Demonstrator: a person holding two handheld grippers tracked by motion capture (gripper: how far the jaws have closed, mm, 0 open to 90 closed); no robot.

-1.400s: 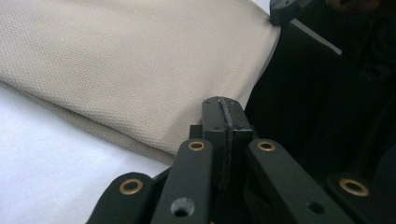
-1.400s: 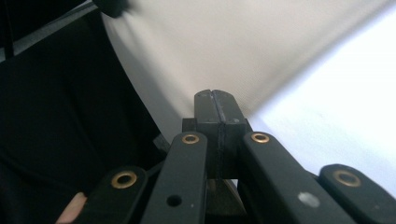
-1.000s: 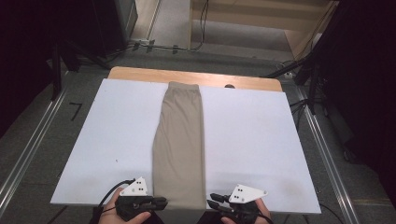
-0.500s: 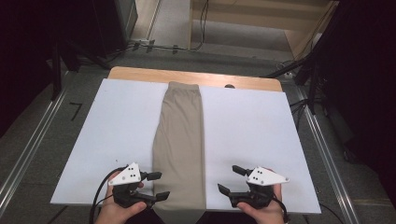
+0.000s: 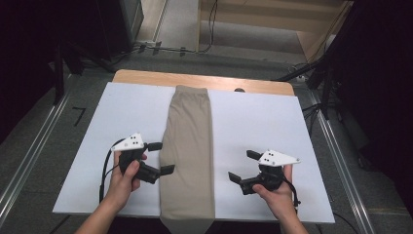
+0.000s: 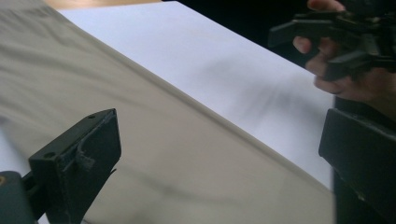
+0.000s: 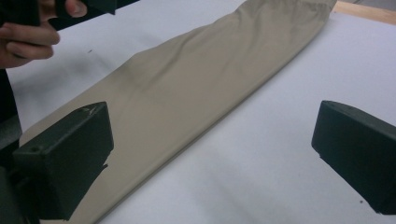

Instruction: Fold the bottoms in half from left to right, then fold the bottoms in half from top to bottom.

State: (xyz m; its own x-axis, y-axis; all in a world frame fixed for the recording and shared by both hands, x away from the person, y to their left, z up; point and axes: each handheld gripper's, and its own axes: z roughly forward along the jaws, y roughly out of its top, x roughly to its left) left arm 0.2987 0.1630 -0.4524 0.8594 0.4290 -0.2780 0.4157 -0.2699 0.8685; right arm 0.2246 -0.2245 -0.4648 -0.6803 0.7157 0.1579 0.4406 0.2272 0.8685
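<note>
A long folded strip of beige cloth point(image 5: 187, 156) lies down the middle of the white board on the worktop point(image 5: 253, 126), its near end overhanging the front edge. The left gripper point(image 5: 160, 157) and right gripper point(image 5: 242, 165) flank it over bare board, fingers just spread wide, grasping nothing.

Smooth matt beige cloth point(image 5: 188, 151), matt white board point(image 5: 253, 126), wooden table edge point(image 5: 146, 78)

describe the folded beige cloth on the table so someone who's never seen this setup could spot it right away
Find the white board covering the wooden table. Down its middle, from far edge to near edge, lies a long narrow strip of folded beige fabric, its near end hanging over the front. It is the sole tan, soft thing there, lying between the open black left gripper and right gripper.
</note>
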